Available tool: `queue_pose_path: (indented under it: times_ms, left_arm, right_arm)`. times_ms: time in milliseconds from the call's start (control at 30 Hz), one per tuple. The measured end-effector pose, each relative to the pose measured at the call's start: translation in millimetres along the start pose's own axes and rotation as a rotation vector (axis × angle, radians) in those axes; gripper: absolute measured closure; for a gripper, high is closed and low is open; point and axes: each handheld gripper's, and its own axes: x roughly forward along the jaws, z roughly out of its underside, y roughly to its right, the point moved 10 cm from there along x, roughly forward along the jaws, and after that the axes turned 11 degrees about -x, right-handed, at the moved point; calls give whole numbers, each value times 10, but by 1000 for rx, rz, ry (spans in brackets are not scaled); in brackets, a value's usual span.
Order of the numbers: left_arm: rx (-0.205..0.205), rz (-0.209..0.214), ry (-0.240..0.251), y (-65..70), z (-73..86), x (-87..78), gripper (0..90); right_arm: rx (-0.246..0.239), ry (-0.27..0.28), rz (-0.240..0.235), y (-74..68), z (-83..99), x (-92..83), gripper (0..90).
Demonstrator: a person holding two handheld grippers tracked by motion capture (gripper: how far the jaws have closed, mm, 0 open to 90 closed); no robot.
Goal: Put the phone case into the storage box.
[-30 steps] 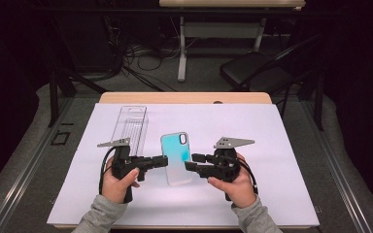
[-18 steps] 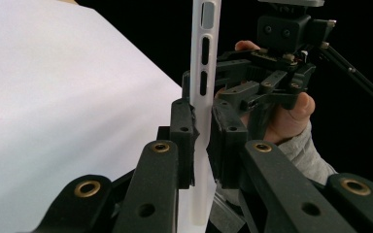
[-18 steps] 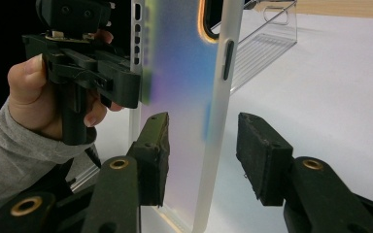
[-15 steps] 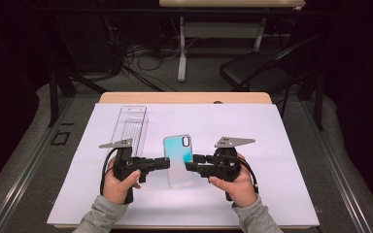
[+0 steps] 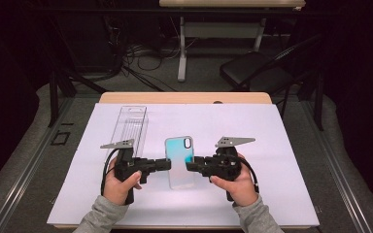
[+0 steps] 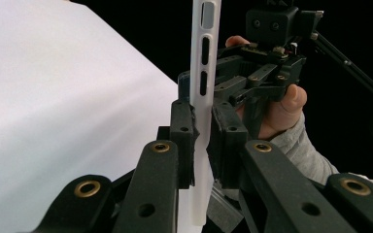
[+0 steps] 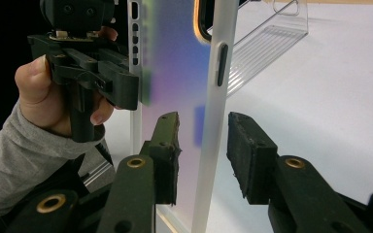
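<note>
While my left claw [image 6: 201,141] stays clamped on phone case [image 5: 179,160] edge, case sits between both claws above tabletop [image 5: 291,160]. Right claw [image 7: 204,155] jaws just been closing, pads apart, astride opposite rim. Light, flexy, slick plastic; I'd grip side rims, gently.

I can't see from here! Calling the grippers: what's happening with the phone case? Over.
Left gripper shut on phone case, holding its edge. Right gripper jaws have been closing, astride the other edge, pads not pressing yet. Clear plastic box behind, out of the way.
</note>
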Motion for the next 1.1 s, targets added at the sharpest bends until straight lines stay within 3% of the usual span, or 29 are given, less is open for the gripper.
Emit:
queue_pose_path:
  times_ms: [1100]
  left_arm:
    - [5, 5, -9, 17, 18, 19, 821]
  right_arm:
    - [46, -10, -31, 1, 28, 3, 758]
